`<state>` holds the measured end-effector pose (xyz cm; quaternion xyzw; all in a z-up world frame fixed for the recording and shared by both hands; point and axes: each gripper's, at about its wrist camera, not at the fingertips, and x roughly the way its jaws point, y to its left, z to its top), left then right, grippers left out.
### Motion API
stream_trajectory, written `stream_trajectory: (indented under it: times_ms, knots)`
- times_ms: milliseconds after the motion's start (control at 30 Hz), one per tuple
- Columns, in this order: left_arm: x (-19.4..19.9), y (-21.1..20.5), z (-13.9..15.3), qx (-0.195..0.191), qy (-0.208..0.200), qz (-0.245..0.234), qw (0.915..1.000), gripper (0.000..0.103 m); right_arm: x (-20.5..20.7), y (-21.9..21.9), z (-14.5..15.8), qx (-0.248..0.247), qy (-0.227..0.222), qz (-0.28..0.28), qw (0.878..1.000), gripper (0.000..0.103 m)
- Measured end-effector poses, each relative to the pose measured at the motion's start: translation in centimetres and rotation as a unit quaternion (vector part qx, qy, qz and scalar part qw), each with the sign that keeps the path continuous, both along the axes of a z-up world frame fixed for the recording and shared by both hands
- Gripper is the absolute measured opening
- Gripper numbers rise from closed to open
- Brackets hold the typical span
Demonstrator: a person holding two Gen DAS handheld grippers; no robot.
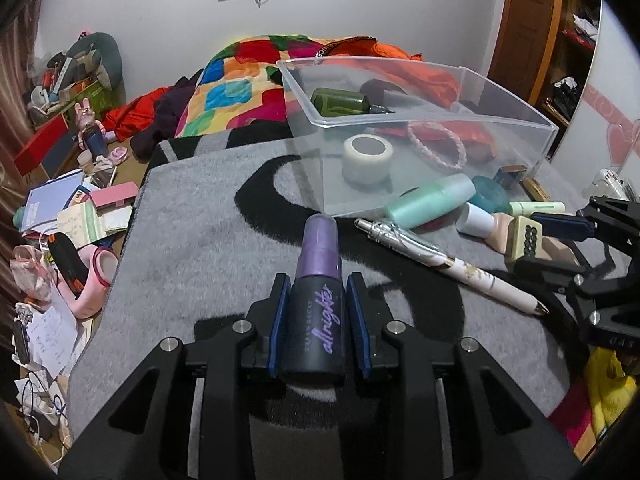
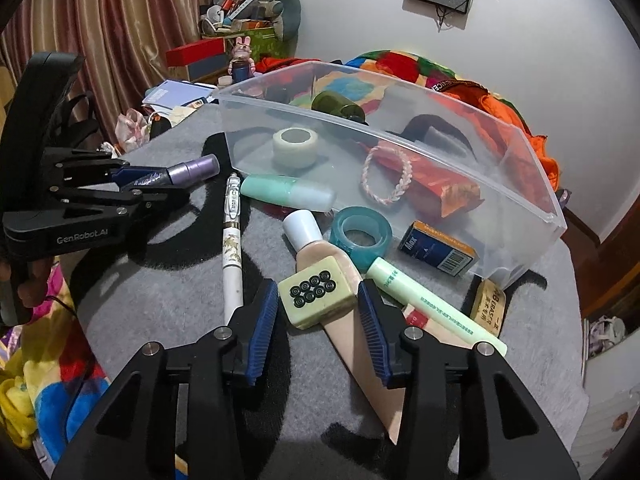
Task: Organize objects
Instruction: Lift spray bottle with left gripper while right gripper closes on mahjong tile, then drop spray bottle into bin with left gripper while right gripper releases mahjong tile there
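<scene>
Far left in the right wrist view: left gripper (image 2: 160, 180), closed on a spray bottle (image 2: 192, 170) with a black body and purple cap. Clamped round the black body, blue pads (image 1: 280, 320) tight to either side, purple cap jutting out ahead of the tips. Held clear of the grey mat (image 2: 160, 300), shadow cast below.

Next rightward, flat on the mat: a white pen (image 2: 232, 248), lengthwise toward the camera. Just beyond its tip, a mint-green bottle (image 2: 288, 196) on its side, close against the front wall of the clear bin (image 2: 400, 136).

Centre: right gripper (image 2: 318, 286), jaws partly apart, straddling a pale green mahjong tile (image 2: 316, 294) with black circles on its face. Tile propped on a beige tube (image 2: 316, 258) with a white cap, tube running back under the jaws. Blue pads (image 2: 264, 312) very close to both sides of the tile; pressing or merely flanking, cannot tell.

Right of the tile: a teal tape roll (image 2: 360, 236) touching the tube's shoulder, a light green tube (image 2: 424, 304) slanting past the right finger, then a blue box (image 2: 438, 252) against the bin.

Inside the bin, left to right: a white tape roll (image 2: 295, 146), a dark green bottle (image 2: 336, 106) further back, a pink braided bracelet (image 2: 386, 178).
</scene>
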<state>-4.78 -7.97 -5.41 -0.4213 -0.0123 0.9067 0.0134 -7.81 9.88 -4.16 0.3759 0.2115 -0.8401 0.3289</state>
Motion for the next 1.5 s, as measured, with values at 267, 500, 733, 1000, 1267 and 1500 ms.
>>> stream_trajectory:
  times_ms: [267,500,733,1000,1267,1500]
  knots:
    - [0.5,0.3,0.4,-0.008,0.016,-0.002,0.9998,0.025,-0.1,-0.3,-0.1,0.004,0.017,-0.010,1.000,0.036]
    - [1.5,1.1,2.2,-0.004,0.041,-0.018,0.9990,0.025,-0.6,1.0,1.6,-0.038,0.010,-0.033,0.999,0.036]
    - [1.8,2.6,5.4,0.004,0.080,-0.037,0.9961,0.025,-0.6,1.7,4.3,-0.074,0.036,-0.050,0.995,0.036]
    - [1.2,3.6,8.1,0.010,0.113,-0.039,0.9928,0.025,-2.1,2.7,6.8,-0.122,0.036,-0.073,0.989,0.036]
    - [-0.8,3.2,9.9,0.010,0.137,-0.023,0.9903,0.025,-3.7,3.4,8.3,-0.155,0.035,-0.088,0.983,0.036]
    - [-3.2,2.4,10.2,0.010,0.135,-0.010,0.9907,0.025,-6.6,4.2,9.1,-0.202,-0.001,-0.104,0.974,0.036]
